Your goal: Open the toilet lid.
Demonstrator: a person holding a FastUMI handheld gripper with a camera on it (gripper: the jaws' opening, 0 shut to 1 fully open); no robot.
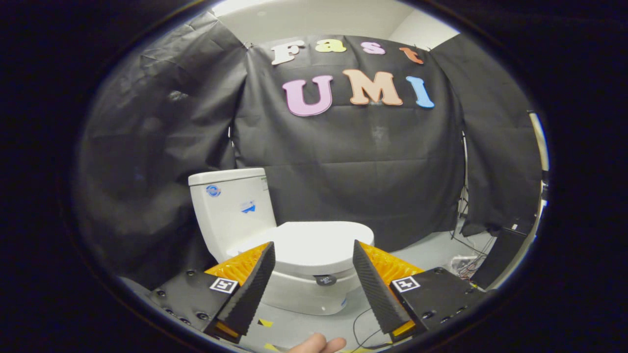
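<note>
Approach stage; claw (314, 274) spread wide, gripping nothing; toilet lid (314, 242) lies flat just beyond the fingers, tank (230, 206) far left; next probably catch its front edge, which looks thin.

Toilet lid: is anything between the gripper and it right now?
Nothing visible. The gripper is open, and the closed toilet lid lies just beyond its fingers over bare floor. The tank stands behind the lid.

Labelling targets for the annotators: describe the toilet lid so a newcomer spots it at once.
Start at the white ceramic toilet before the black cloth wall. Beside its boxy upright tank lies the flat oval white lid, closed, just beyond the gripper, whose jaws stand open. No neighbouring surface is as flat or horizontal.
</note>
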